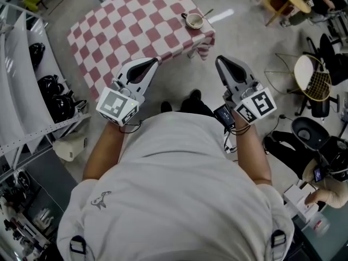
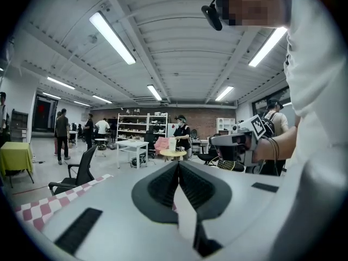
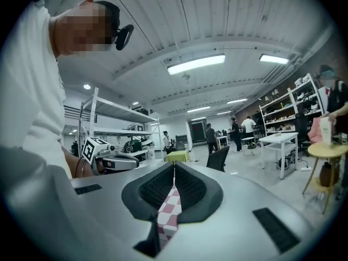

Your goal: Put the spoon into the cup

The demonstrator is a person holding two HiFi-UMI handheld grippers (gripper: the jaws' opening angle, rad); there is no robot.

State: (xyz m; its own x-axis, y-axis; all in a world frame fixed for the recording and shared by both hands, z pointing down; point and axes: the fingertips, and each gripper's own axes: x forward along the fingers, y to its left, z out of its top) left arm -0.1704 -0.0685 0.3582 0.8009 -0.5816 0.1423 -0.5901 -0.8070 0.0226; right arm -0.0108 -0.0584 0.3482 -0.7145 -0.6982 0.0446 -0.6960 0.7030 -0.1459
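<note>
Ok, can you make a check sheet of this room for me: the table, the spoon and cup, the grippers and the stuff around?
Surface: table with a checked cloth, ahead of the person.
Job's things: cup at the table's corner; spoon handle pokes past its rim; in the cup or not, cannot tell.
Clutter: nothing seen on the table.
Grippers: left gripper and right gripper both shut, empty, short of the table.
Cables: black cable at the right wrist.
Surroundings: shelf at left, racket at right.

A checkered cloth [image 1: 125, 26] and a racket [image 1: 318, 83] lie well apart.
</note>
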